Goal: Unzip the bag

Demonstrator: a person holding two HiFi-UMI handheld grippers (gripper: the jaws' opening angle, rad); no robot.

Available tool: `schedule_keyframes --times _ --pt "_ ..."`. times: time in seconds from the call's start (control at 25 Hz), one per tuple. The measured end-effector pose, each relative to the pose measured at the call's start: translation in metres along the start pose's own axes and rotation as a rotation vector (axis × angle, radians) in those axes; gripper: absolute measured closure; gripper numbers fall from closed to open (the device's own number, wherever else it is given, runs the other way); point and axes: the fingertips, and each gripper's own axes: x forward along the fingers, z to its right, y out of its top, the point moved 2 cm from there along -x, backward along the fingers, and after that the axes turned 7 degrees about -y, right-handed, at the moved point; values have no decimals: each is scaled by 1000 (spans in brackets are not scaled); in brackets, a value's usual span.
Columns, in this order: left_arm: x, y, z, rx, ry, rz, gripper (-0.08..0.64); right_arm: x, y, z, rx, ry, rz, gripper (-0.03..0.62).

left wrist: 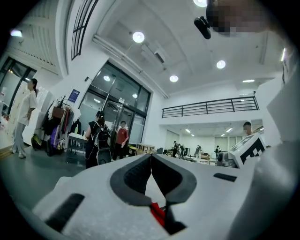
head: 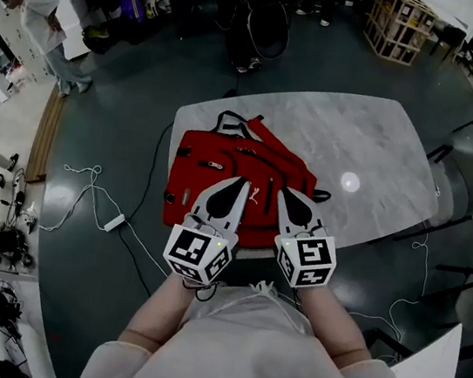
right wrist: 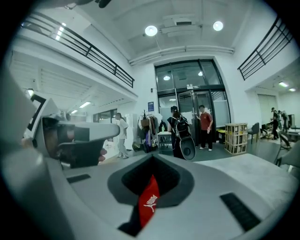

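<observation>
**A:** The room is a tall white hall with round ceiling lights, a railed gallery and glass doors (right wrist: 187, 101). What lies under the tools?

**B:** A grey marbled table (head: 374, 151) on a dark floor (head: 117, 104). The red bag (head: 187, 176) lies flat on it, below and just ahead of both pairs of jaws. Its straps are at the end farthest from them. A pale zip pull (head: 210, 164) shows on the bag's top, just ahead of the left tool's tips. Whether that zip is open cannot be told.

**A:** And the left gripper (left wrist: 151, 157)?

**B:** Its jaws are together and the tips meet in one seam. Nothing is clamped there. Behind the tips, only a sliver of red shows through the gap. The gripper is up off the bag, with its marker cube (head: 198, 256) nearest the person.

**A:** The right gripper (right wrist: 152, 159)?

**B:** It is likewise closed tip to tip. In the slot behind its tips is a strip of red bearing a white logo. That is the bag's fabric seen from above, and the head view shows nothing hanging from the jaws. The right gripper is close beside the left one, and both point away from the person.

**A:** What lies beyond the tips?

**B:** Far ahead of them, people stand by the doors, and a wooden crate (right wrist: 236, 137) is off to the right tool's right.
</observation>
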Motion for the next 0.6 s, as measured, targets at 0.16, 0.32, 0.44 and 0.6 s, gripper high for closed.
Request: schedule_keyframes --times 0.16,0.32,0.44,0.6 --pt "-3 -4 -2 -1 7 -11 540 -1 -5 -2 8 -1 -9 566" --pt "-6 -5 -9 -14 21 -23 540 -2 -2 -2 26 -13 4 566" --pt "-4 -5 -12 -24 26 -30 540 -3 1 -1 24 -18 14 566" --pt "-2 -8 -12 -28 25 -38 538 -1 -1 0 16 -15 9 566"
